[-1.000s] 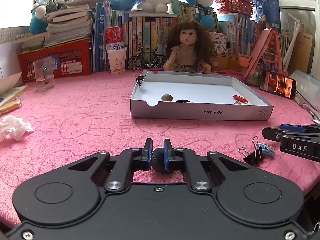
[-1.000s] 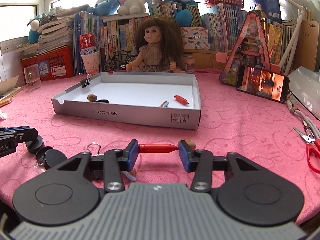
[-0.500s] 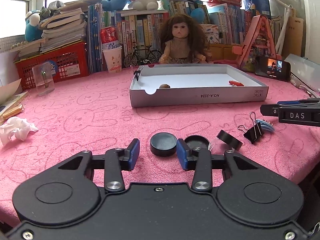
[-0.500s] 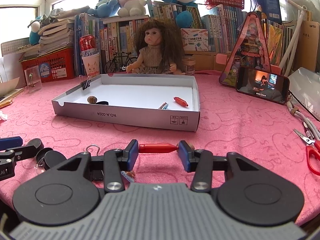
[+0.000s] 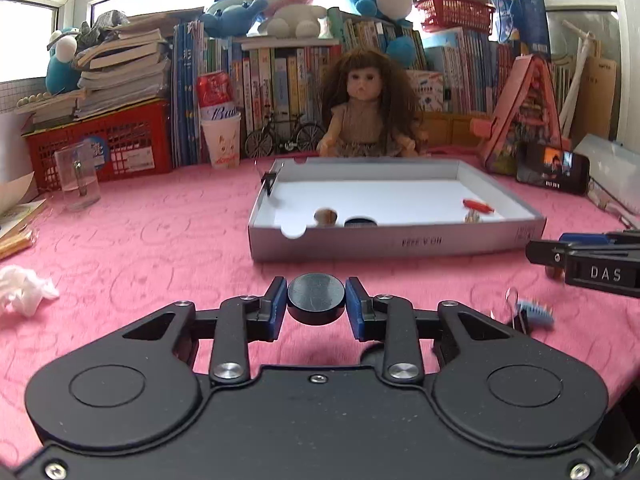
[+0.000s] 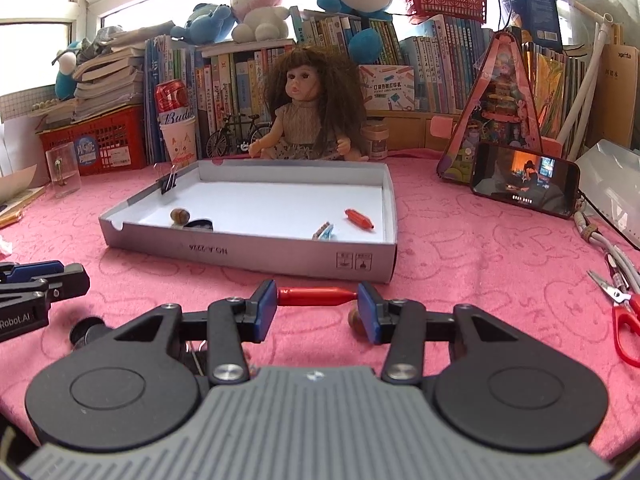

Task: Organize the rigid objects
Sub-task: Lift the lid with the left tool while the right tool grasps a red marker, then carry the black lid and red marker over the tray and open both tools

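The box's near wall hides part of what lies inside the grey cardboard box (image 5: 394,240): in the left wrist view only the tops of a brown bead (image 5: 325,216) and a dark disc (image 5: 360,222) rise above it, left of centre. Its printed label is blurred and unreadable. Low on the right, a binder clip (image 5: 516,312) and a small blue comb-like piece (image 5: 536,314) are cut partly by the gripper body, and what they touch cannot be made out.

The left gripper (image 5: 316,306) has its fingers closing on a black round cap (image 5: 316,298), the blue pads against its sides (it sits just above the pink cloth, lower centre). The right gripper (image 6: 317,312) holds a red pen-like stick (image 6: 316,296) crosswise, fingers clamped on its two ends; a small brown object (image 6: 355,318) behind the right finger is half hidden.

The surface (image 6: 480,248) wears a pink towel with rabbit outlines. Red scissors (image 6: 624,320) lie at the right edge, cropped. Along the back stand a doll (image 6: 306,108), rows of books, a red basket (image 5: 100,148) and a phone (image 6: 524,182) with its screen lit.
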`<state>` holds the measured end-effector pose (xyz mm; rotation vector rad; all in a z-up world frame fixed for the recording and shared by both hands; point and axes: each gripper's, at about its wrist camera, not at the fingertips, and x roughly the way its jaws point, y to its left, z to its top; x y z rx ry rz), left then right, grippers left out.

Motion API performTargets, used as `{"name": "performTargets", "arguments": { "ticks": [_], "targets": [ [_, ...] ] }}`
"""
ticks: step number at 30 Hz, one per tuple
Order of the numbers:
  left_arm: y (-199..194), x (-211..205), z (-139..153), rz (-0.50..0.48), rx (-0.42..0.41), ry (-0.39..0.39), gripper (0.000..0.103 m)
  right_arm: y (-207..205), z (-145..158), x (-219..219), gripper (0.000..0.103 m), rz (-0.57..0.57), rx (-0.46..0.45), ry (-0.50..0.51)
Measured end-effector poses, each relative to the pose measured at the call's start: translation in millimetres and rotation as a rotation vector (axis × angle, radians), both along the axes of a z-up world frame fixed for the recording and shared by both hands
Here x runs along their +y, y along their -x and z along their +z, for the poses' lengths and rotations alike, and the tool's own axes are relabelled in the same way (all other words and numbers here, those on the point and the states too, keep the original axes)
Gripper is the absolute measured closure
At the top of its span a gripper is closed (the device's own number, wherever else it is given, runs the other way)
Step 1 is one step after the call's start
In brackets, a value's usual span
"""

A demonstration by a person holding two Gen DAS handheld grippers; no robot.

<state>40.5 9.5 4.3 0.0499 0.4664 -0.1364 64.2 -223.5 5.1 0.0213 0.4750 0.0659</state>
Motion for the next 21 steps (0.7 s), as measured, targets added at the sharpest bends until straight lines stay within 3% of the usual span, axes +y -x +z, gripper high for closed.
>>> {"name": "performTargets", "arguments": {
  "ticks": [13, 21],
  "targets": [
    [-71, -9, 39, 0.0, -0.032, 0.067, 0.073, -52, 25, -15, 0.054, -0.024, -0.049, -0.062],
    [-122, -21, 44, -0.003, -0.026, 0.087, 0.073, -93, 25, -14, 0.054, -0.005, -0.038, -0.09]
  ]
}}
